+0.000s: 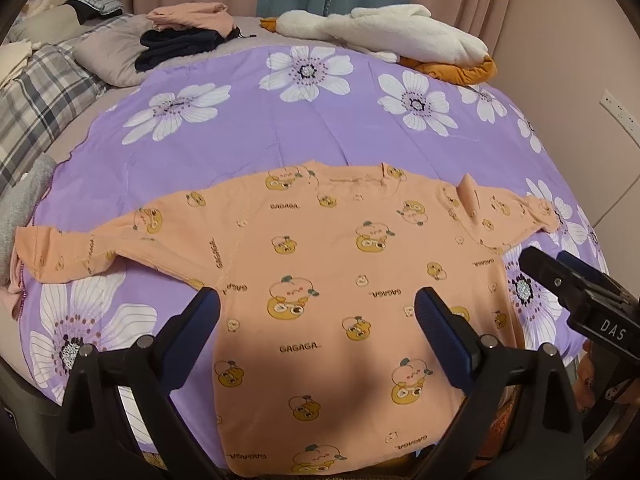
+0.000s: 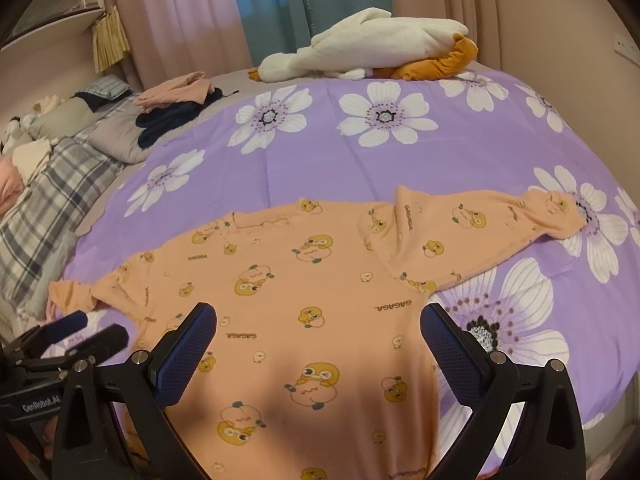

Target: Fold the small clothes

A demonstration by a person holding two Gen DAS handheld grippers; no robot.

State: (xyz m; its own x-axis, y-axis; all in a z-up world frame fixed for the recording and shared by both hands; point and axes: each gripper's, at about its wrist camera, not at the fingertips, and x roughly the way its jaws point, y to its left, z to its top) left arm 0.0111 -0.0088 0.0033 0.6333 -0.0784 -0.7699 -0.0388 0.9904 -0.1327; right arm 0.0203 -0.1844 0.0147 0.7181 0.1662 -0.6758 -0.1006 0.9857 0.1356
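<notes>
A small peach long-sleeved shirt (image 1: pixel 320 264) (image 2: pixel 304 292) printed with cartoon ducks lies flat on the purple flowered sheet (image 1: pixel 248 128) (image 2: pixel 360 160), sleeves spread to both sides, neck toward the far side. My left gripper (image 1: pixel 318 304) hovers open above the shirt's lower body, nothing between its fingers. My right gripper (image 2: pixel 318 322) is open too, over the lower middle of the shirt, empty. In the left wrist view the right gripper (image 1: pixel 560 276) shows at the right edge, beside the shirt's right side. The left gripper (image 2: pixel 86 330) appears at the lower left of the right wrist view.
A white plush duck (image 1: pixel 380 32) (image 2: pixel 372 48) with orange feet lies at the bed's far side. Folded peach and dark clothes (image 1: pixel 188 36) (image 2: pixel 180 104) are stacked at far left, by plaid bedding (image 1: pixel 44 100) (image 2: pixel 52 216) and pillows. Curtains hang behind.
</notes>
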